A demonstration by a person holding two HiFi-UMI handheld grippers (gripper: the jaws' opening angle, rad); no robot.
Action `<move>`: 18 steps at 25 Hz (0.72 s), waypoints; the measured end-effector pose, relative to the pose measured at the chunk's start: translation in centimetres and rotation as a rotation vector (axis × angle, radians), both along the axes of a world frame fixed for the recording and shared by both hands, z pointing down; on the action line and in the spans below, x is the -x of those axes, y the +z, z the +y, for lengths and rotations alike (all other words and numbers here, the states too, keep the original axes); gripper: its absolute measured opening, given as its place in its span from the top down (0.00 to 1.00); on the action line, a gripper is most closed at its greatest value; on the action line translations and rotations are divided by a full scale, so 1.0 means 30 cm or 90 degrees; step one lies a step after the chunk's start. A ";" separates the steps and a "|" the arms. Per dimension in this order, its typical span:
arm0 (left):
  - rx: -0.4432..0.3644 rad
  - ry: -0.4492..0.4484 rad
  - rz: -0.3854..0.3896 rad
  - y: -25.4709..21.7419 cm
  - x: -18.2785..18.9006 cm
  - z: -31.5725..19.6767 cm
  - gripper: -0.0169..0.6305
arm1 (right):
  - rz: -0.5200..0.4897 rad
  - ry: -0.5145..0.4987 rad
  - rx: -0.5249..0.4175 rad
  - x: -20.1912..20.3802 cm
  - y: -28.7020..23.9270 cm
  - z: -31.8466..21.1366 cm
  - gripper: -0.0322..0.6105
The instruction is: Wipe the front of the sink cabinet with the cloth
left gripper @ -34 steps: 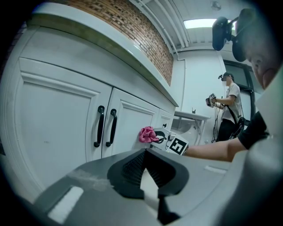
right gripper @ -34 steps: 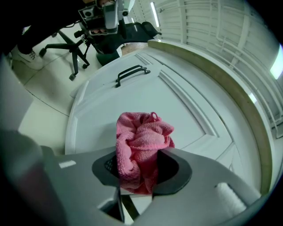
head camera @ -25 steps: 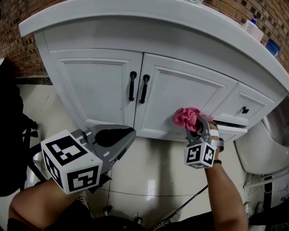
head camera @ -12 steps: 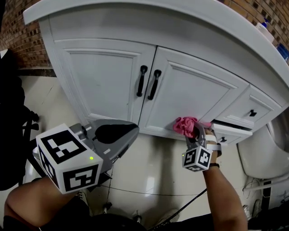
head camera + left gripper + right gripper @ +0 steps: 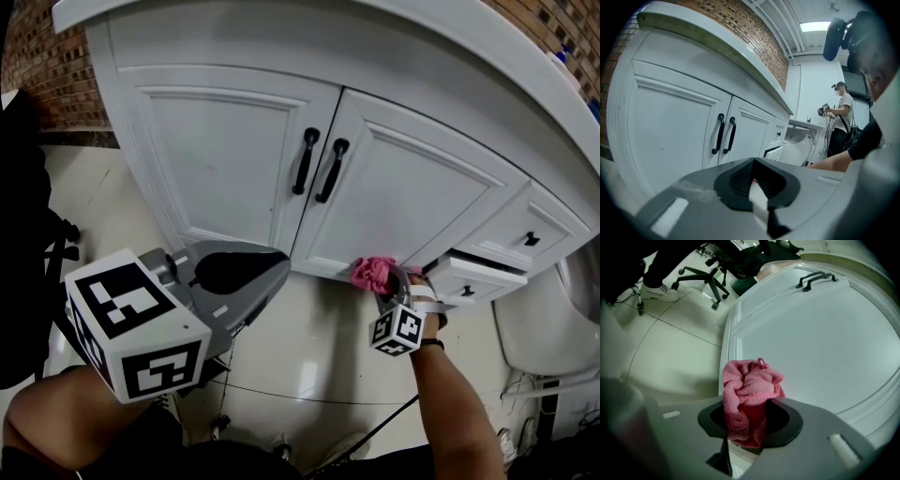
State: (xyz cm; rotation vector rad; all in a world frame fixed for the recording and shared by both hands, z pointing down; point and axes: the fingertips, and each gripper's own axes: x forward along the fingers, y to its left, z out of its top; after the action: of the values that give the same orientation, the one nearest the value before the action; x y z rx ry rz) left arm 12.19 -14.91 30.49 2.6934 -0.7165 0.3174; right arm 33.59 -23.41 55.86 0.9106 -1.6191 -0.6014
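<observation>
Head view, from the left: the left gripper (image 5: 268,272) hangs idle, jaws together on nothing, while the right gripper (image 5: 392,289) clamps the bunched pink cloth (image 5: 373,272) against the sink cabinet (image 5: 225,159) door's bottom rail. The wipe should go best with firm, flat pressure and overlapping strokes along the rail — skirting the open drawer (image 5: 473,278).

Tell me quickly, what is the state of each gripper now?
Left gripper: jaws closed, holding nothing.
Right gripper: jaws closed on the pink cloth.

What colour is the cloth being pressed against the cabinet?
Pink. The cloth shows best in the right gripper view.
</observation>
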 end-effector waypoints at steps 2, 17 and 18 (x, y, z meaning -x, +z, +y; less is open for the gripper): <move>-0.001 -0.003 0.001 0.000 0.006 -0.003 0.97 | 0.014 0.001 0.016 -0.002 0.049 0.000 0.73; -0.001 -0.002 -0.001 -0.004 0.029 0.005 0.97 | 0.042 0.012 0.026 -0.008 0.130 0.001 0.73; -0.001 -0.001 0.000 -0.006 0.028 0.007 0.97 | 0.045 0.014 0.024 -0.010 0.130 0.000 0.73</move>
State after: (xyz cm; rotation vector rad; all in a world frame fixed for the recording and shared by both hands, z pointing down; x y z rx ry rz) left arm 11.34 -14.71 30.31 2.6946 -0.7198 0.3172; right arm 33.87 -23.42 59.77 0.8688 -1.5507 -0.5793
